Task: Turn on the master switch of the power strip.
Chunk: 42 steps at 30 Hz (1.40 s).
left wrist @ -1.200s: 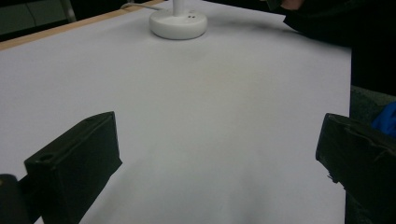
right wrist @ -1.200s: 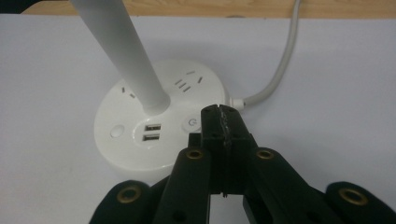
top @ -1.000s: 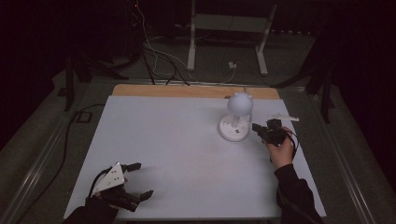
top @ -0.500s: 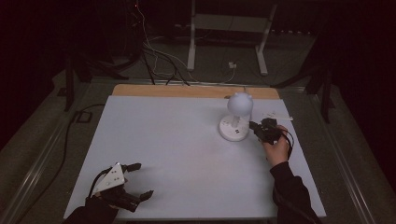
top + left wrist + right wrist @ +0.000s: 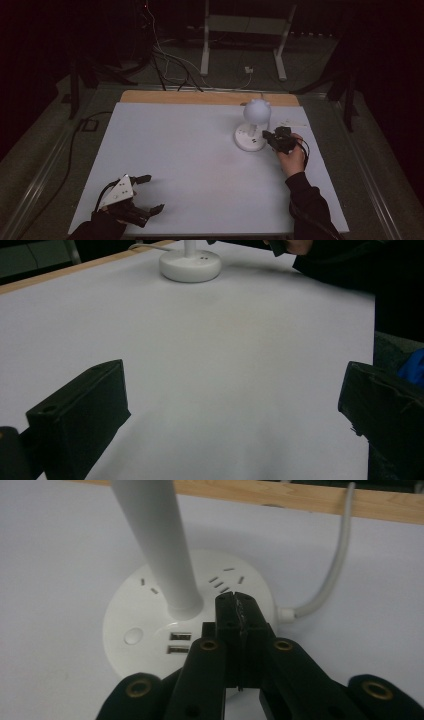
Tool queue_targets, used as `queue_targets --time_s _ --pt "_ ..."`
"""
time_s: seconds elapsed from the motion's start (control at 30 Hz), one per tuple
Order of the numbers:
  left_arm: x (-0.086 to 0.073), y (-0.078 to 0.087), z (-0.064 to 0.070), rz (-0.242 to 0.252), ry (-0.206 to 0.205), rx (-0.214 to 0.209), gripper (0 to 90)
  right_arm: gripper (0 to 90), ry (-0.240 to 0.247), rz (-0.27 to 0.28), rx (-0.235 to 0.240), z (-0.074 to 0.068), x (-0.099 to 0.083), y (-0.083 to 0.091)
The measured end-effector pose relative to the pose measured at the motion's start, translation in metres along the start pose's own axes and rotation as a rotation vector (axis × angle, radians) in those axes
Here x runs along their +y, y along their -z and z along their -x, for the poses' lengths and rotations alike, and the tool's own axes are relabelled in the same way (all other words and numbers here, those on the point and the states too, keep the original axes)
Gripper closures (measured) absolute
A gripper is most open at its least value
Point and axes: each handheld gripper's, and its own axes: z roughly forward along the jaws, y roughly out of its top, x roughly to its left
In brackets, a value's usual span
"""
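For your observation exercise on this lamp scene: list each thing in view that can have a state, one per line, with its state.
Desk lamp: upright on the table, unlit, round head on a straight stem.
Lamp base: flat on the table, USB ports and sockets empty.
Lamp cable: attached to the base, running towards the table's far edge.
Right gripper: jaws shut, tips over the base's top.
Left gripper: jaws wide open, holding nothing, near the table's front edge.

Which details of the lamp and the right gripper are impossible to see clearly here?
- Lamp base, right gripper view: the shut right gripper covers its near rim; whether the tips touch is unclear.
- Lamp head, high view: too small for detail.
- Cable: its end is cut off by the top edge.
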Motion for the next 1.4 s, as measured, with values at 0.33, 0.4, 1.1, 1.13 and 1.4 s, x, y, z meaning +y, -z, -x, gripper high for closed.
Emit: queue_targets --time_s 0.33,0.4,1.1,1.13,1.4 --pt "0.0 0.0 0.0 -0.004 -0.002 0.0 0.2 90.0 0.054 -0.024 0.008 -0.004 -0.003 -0.01" --pt "0.0 0.0 0.0 -0.002 0.0 -0.001 0.2 90.0 0.062 -0.027 0.002 -0.004 -0.004 -0.011" --pt "0.0 0.0 0.001 -0.007 -0.002 -0.001 0.2 90.0 0.108 -0.04 -0.044 -0.008 -0.004 -0.013" --pt "0.0 0.0 0.001 -0.005 -0.002 -0.002 0.2 90.0 0.088 -0.046 -0.044 -0.008 -0.004 -0.013" --pt "0.0 0.0 0.001 -0.003 -0.003 -0.004 0.2 90.0 0.061 -0.059 -0.035 -0.005 -0.003 -0.013"
